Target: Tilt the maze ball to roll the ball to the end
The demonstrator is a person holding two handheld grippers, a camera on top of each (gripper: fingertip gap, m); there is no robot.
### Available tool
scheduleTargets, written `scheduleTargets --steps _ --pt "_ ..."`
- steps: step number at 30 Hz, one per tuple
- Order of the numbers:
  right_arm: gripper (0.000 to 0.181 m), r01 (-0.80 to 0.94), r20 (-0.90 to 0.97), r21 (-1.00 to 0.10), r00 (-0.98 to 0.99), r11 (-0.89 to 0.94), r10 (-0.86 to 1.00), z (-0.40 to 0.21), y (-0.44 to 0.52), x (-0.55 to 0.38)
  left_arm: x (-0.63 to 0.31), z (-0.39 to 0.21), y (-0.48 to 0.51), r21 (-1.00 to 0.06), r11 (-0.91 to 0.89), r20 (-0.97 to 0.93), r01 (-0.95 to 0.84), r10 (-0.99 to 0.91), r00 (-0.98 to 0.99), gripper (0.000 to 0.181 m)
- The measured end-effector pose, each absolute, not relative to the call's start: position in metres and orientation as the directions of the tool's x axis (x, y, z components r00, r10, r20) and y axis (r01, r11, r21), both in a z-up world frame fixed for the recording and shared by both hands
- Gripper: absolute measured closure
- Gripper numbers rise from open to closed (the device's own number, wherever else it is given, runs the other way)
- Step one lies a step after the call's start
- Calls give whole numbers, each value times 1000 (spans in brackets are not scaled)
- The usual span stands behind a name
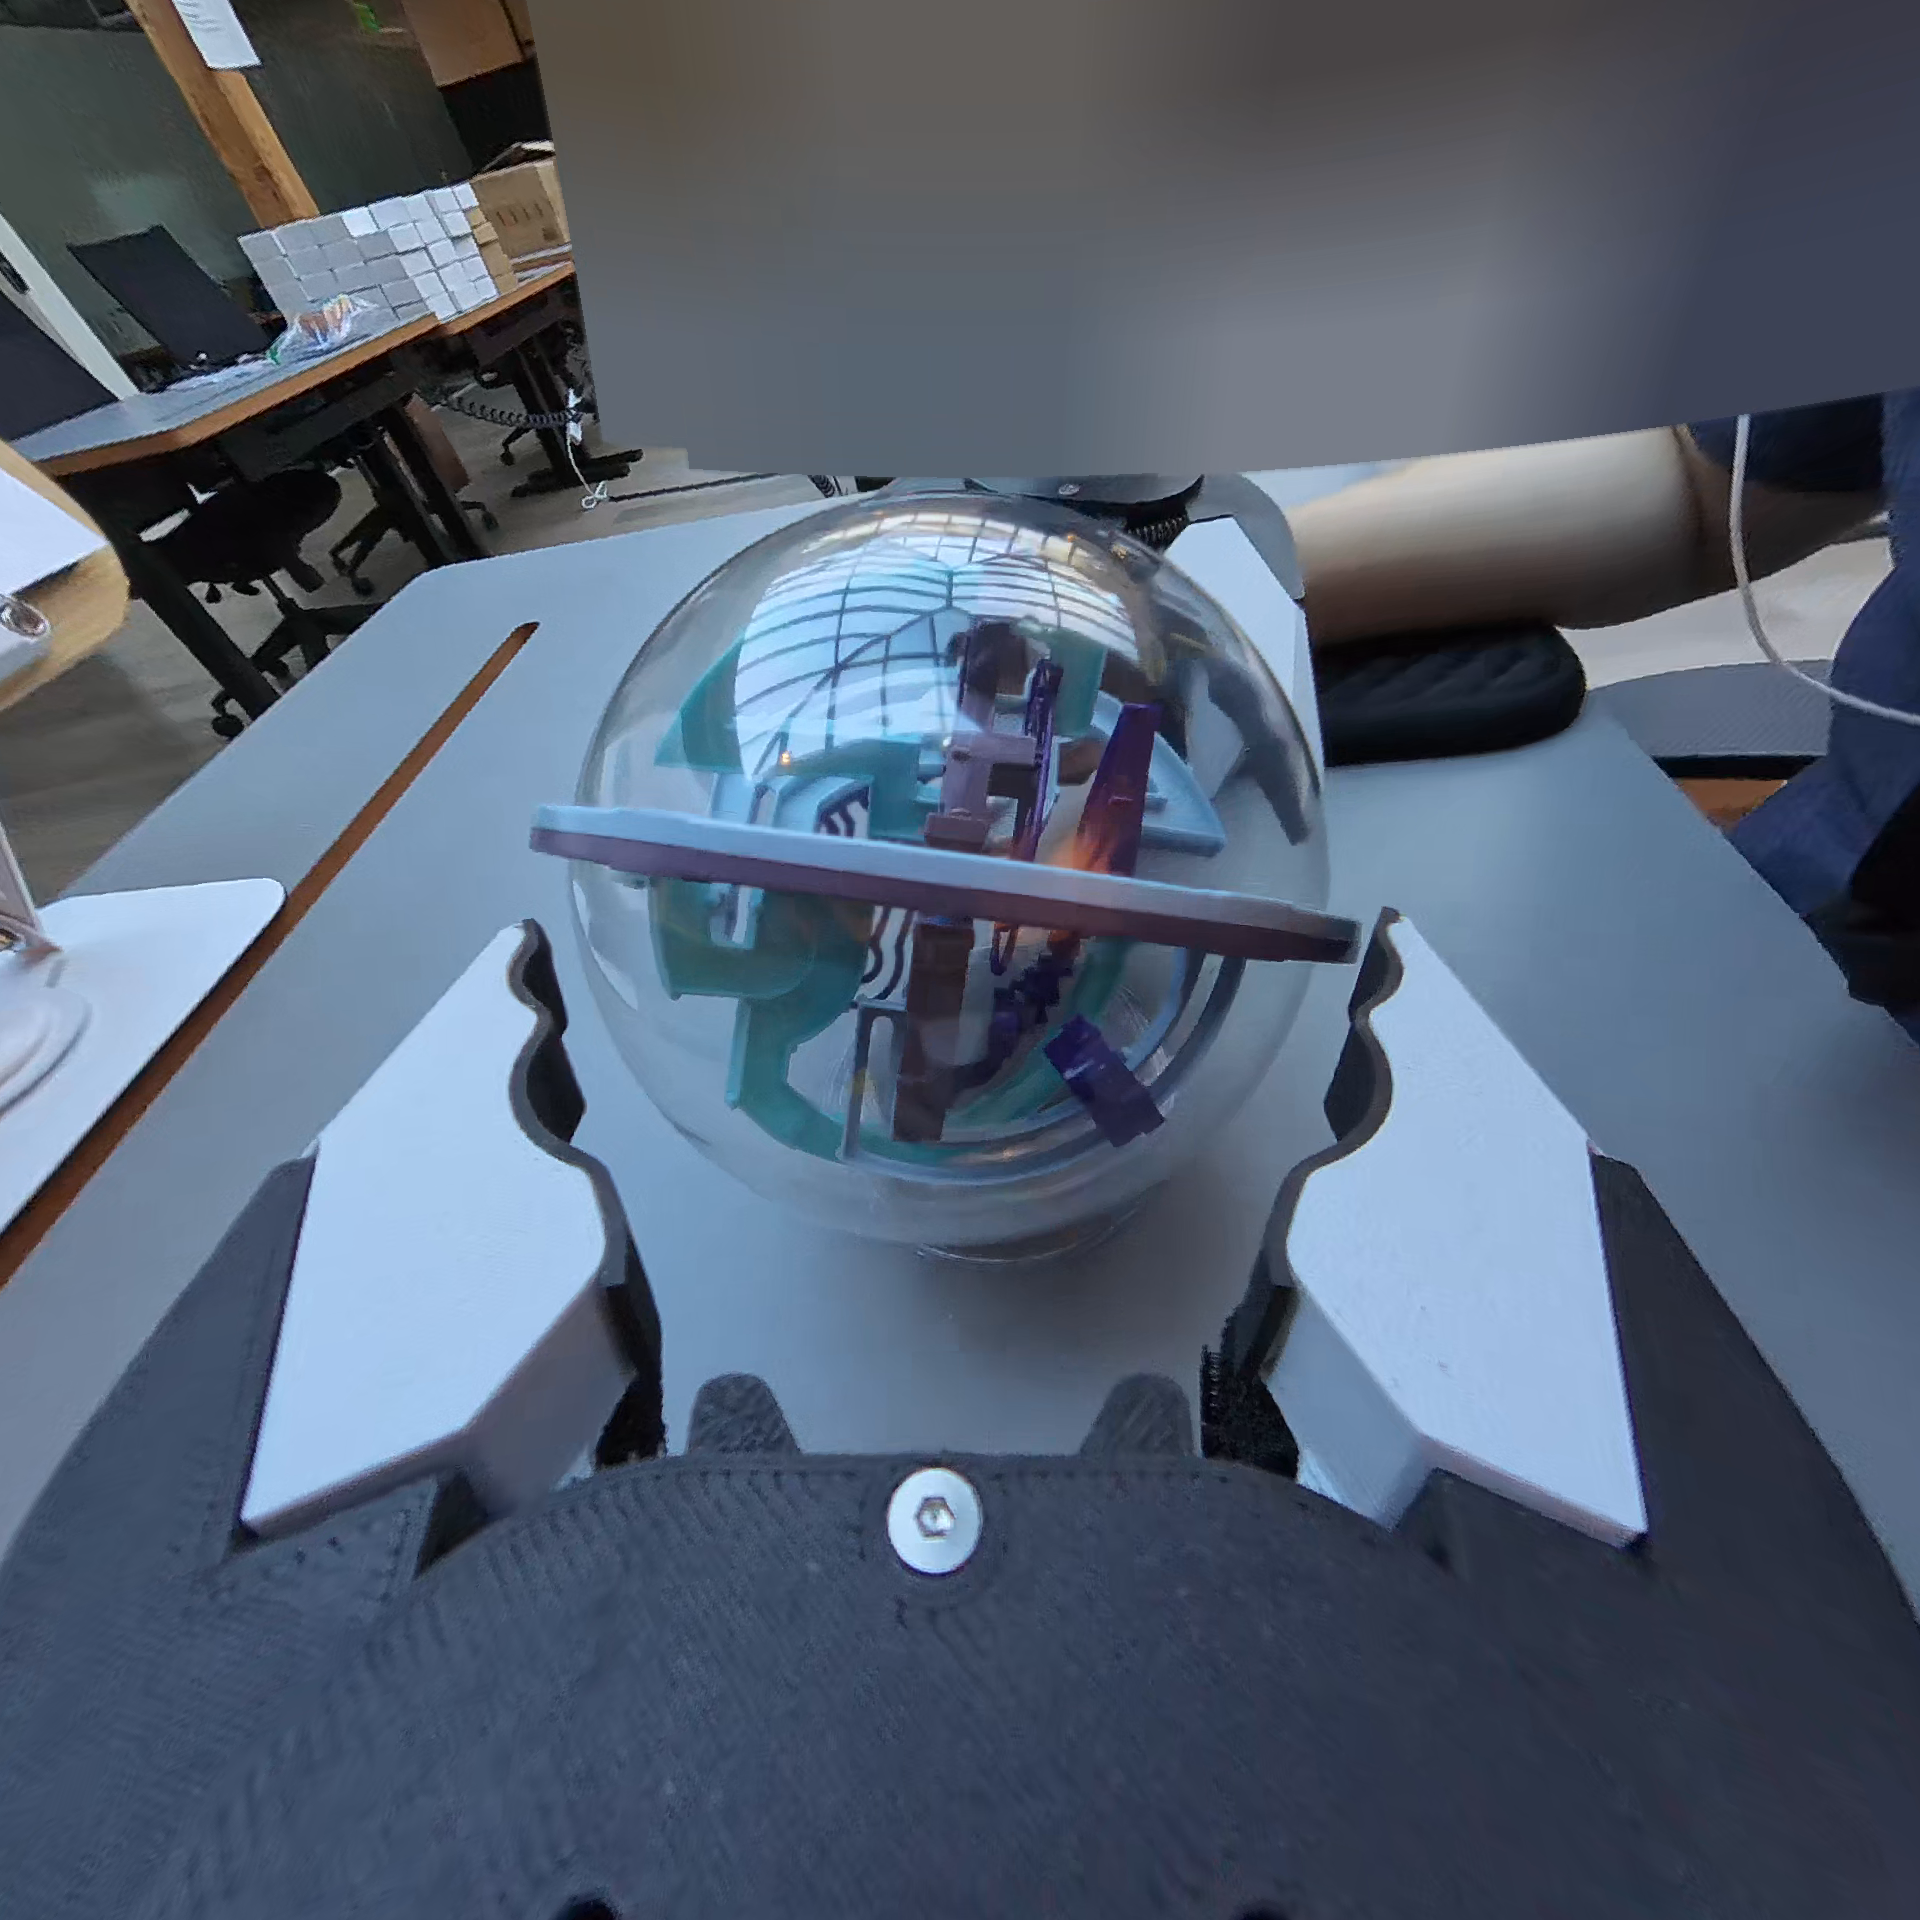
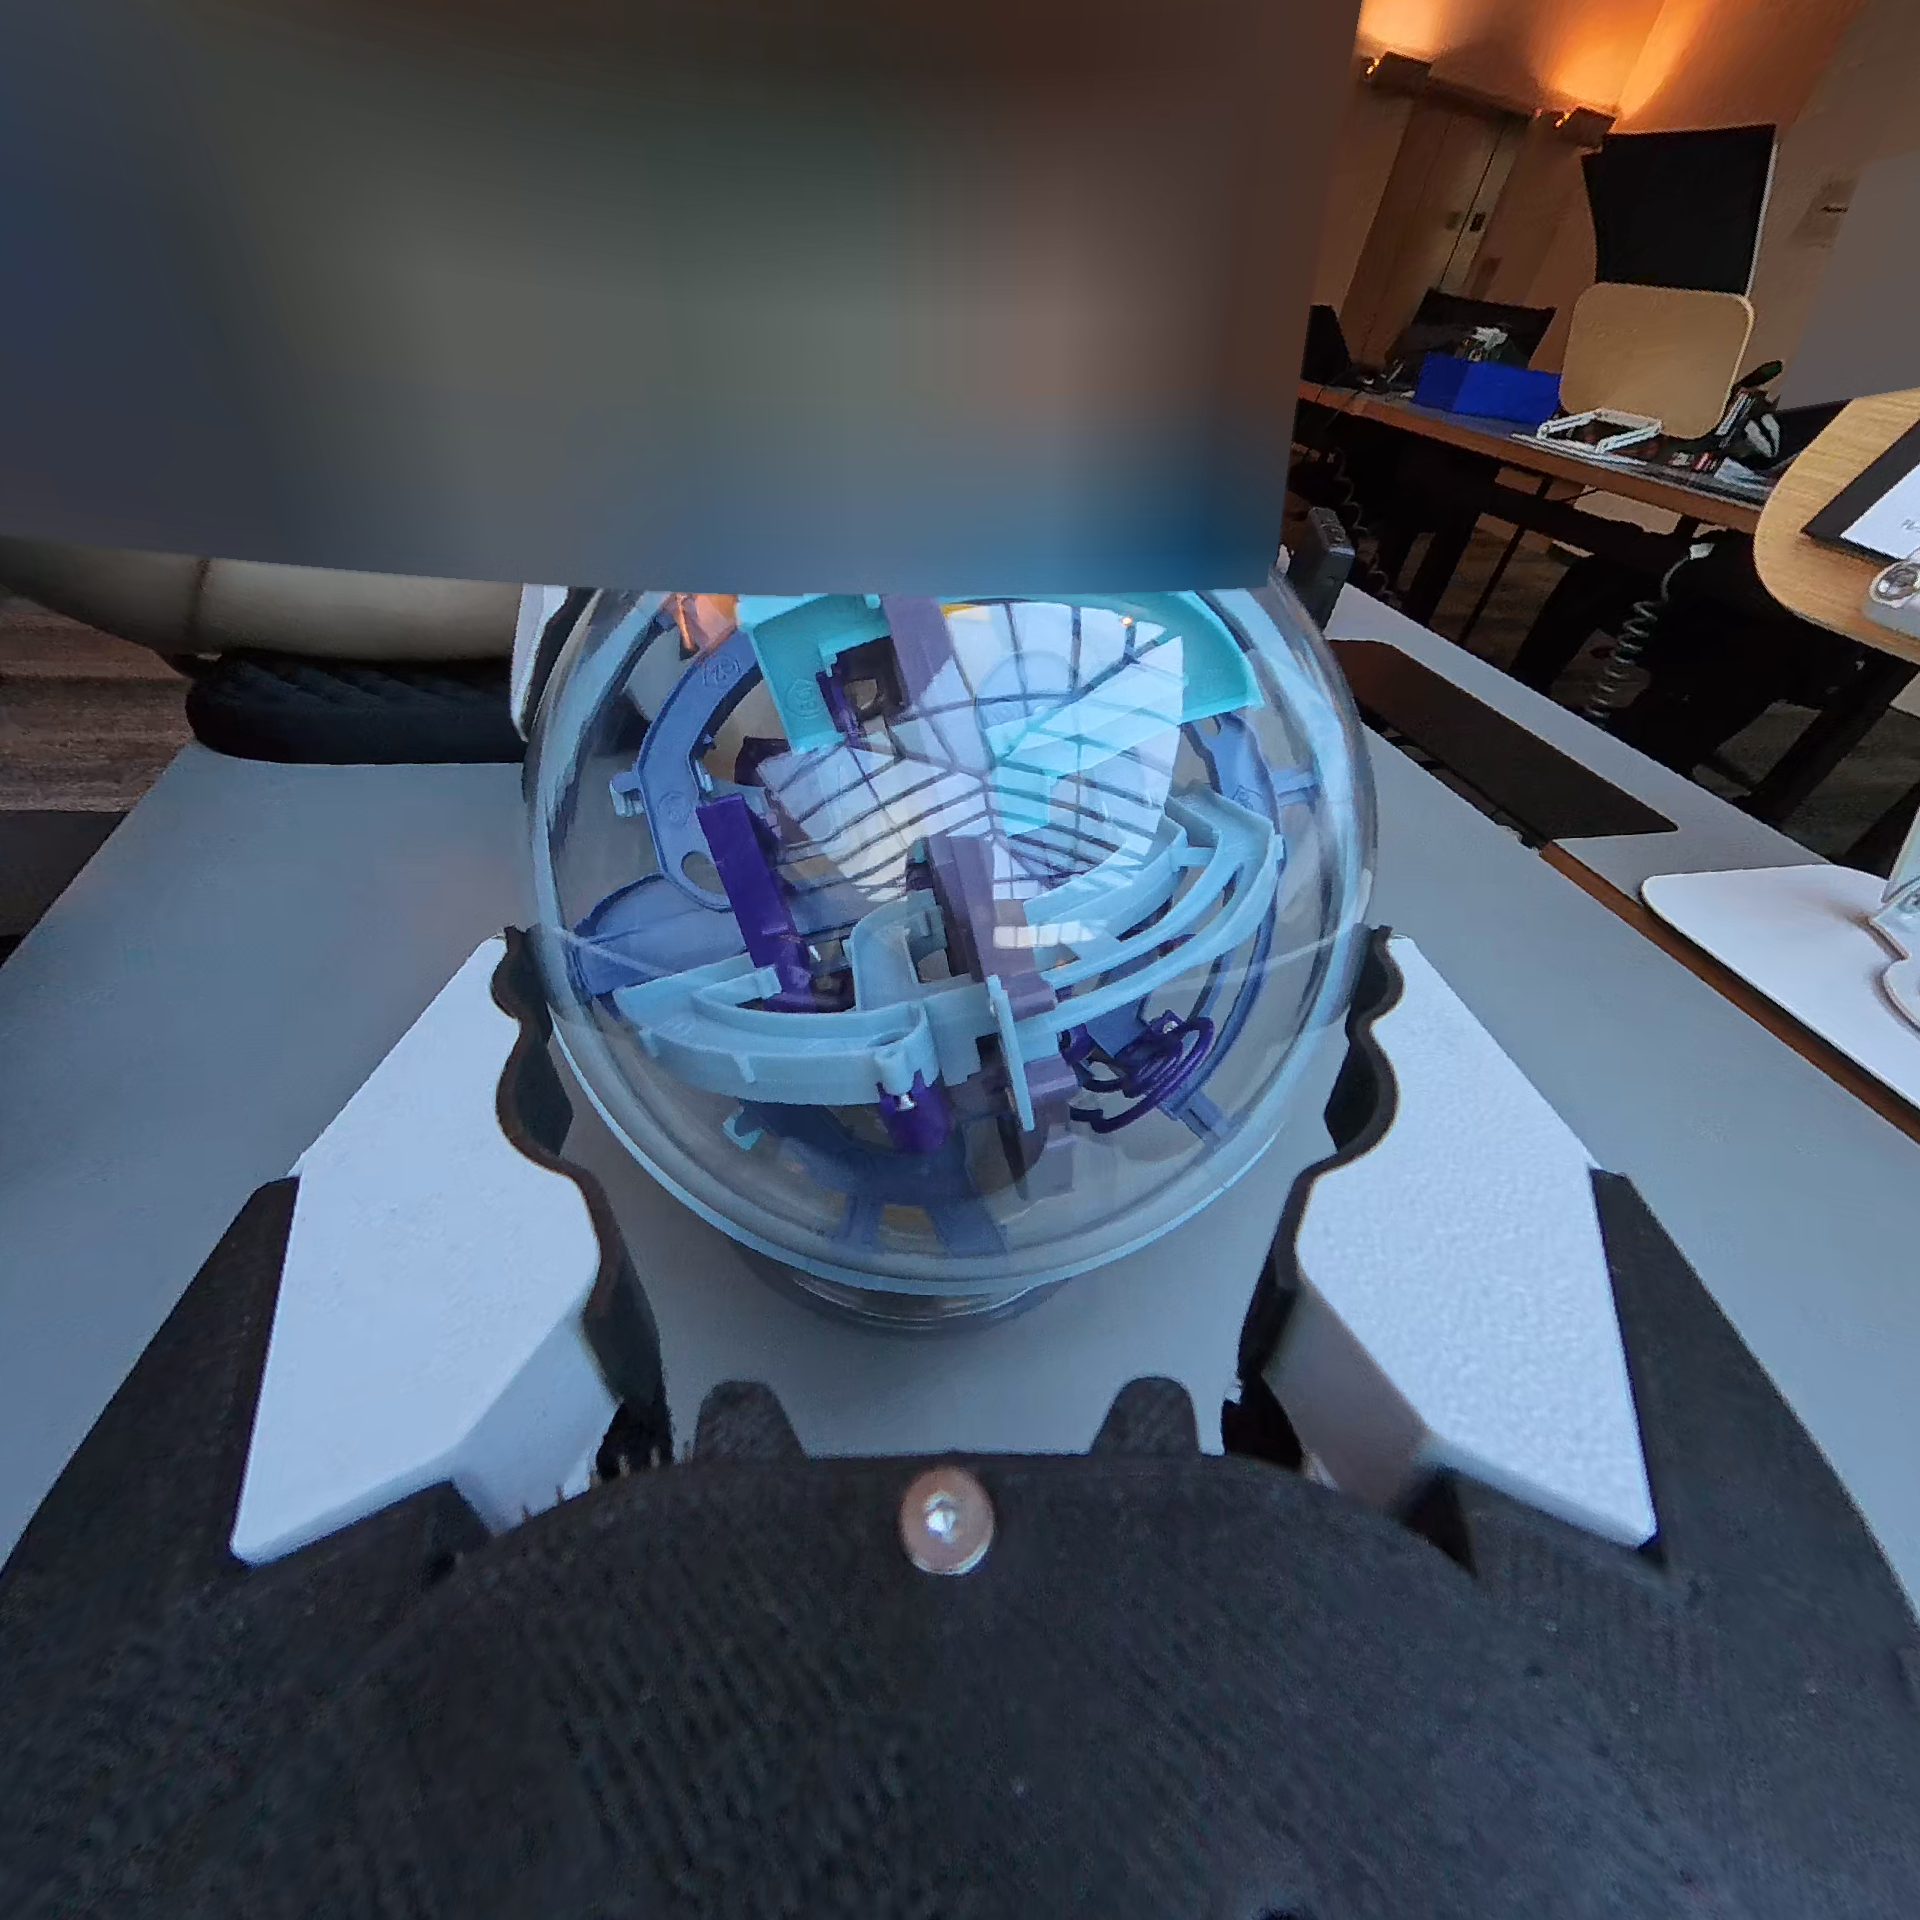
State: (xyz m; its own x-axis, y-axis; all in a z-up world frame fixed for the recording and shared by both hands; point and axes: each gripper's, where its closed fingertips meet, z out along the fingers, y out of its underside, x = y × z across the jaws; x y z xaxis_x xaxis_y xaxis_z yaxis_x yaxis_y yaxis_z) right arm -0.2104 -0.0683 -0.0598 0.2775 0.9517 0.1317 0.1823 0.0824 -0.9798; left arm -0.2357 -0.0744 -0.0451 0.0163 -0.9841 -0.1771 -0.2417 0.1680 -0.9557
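Note:
The maze ball (image 1: 945,883) is a clear sphere with teal, purple and pale blue tracks inside and a flat ring around its middle. It rests on the grey table (image 1: 1579,935) on a small clear base. My left gripper (image 1: 958,930) is open, its white fingers with black wavy pads (image 1: 540,1039) flanking the sphere, with a small gap on the left. In the right wrist view the sphere (image 2: 945,914) fills the space between the fingers of my open right gripper (image 2: 942,945), whose pads (image 2: 1361,1039) sit at or very near its sides. I cannot make out the small rolling ball.
A person's forearm (image 1: 1475,540) rests on a black wrist pad (image 1: 1444,696) behind the sphere. A white base plate (image 1: 135,997) lies at the left beyond a slot (image 1: 416,769) in the table. In the right wrist view, a white plate (image 2: 1766,956) and a dark mat (image 2: 1507,748) lie on the right.

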Motion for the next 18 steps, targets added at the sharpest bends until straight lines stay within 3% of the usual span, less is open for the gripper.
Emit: scheduleTargets --steps 18 --pt "32 181 151 -978 289 101 945 -58 -68 -210 -233 -45 -73 -988 -60 60 -146 -998 4 33"
